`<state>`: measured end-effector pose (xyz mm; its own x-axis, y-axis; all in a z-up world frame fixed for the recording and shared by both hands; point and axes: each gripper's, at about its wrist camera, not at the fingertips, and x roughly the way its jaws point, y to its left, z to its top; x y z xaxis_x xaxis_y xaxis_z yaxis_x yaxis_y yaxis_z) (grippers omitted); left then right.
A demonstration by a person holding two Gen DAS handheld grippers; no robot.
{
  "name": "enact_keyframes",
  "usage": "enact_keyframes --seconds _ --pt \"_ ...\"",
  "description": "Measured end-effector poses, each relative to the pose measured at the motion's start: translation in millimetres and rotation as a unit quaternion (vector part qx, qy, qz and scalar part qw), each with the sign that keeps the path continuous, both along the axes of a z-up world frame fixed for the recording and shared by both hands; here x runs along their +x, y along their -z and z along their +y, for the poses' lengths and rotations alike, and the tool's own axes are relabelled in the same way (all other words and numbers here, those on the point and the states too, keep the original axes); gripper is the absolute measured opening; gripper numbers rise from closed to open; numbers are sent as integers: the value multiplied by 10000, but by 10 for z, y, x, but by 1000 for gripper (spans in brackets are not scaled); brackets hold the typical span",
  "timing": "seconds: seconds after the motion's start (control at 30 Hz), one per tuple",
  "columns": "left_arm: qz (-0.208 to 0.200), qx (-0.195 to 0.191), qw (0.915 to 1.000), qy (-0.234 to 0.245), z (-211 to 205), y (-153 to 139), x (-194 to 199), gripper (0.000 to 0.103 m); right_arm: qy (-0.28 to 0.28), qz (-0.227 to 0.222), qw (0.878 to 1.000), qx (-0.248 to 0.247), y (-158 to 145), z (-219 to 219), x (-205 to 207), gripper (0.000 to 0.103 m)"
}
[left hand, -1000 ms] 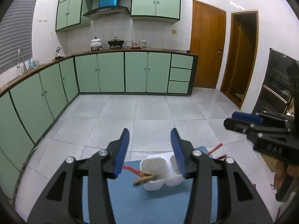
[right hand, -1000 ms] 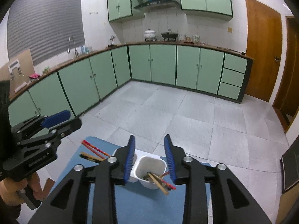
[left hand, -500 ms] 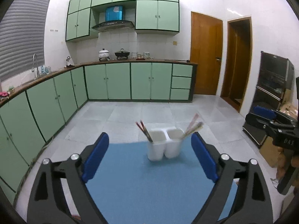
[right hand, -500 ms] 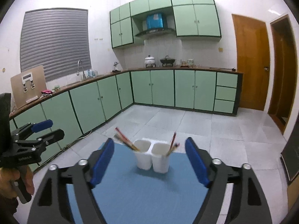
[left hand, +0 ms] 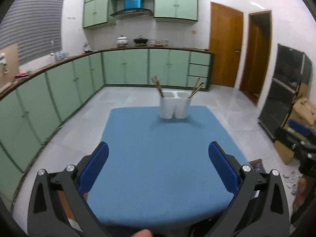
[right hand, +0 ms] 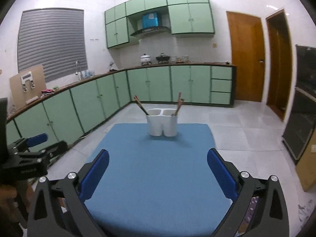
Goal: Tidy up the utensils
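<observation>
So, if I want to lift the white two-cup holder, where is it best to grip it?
Probably from above, across the narrow waist of the white holder where its two cups join, fingers front and back. The chopsticks lean outward at both ends, leaving the middle free.

Both wrist cameras look from the near edge of the blue cloth-covered table [left hand: 162,158] toward 12 o'clock, well back from the white two-compartment plastic holder [left hand: 174,106] [right hand: 163,125], sharing it, the table and the green kitchen cabinets [right hand: 158,85].
</observation>
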<state>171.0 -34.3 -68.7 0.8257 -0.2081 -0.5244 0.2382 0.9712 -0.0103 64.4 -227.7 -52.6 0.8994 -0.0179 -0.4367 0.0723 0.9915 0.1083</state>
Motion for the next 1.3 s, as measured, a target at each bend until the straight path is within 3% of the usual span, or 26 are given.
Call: enact_keyframes --seconds 0.17,0.53,1.13,1.3 --pt "64 -227 9996 -159 142 -55 -460 98 85 113 9999 19 -36 100 -275 97" --pt "-422 275 9983 -293 117 -300 -1283 98 30 72 9999 -108 -48 273 -682 97" --pt "-164 -154 9991 -354 207 -400 -1346 98 -53 -128 9998 -124 -132 358 -901 97" --pt "-175 0 9987 -477 170 -366 -1345 98 -71 -118 9998 -135 -124 382 -905 97"
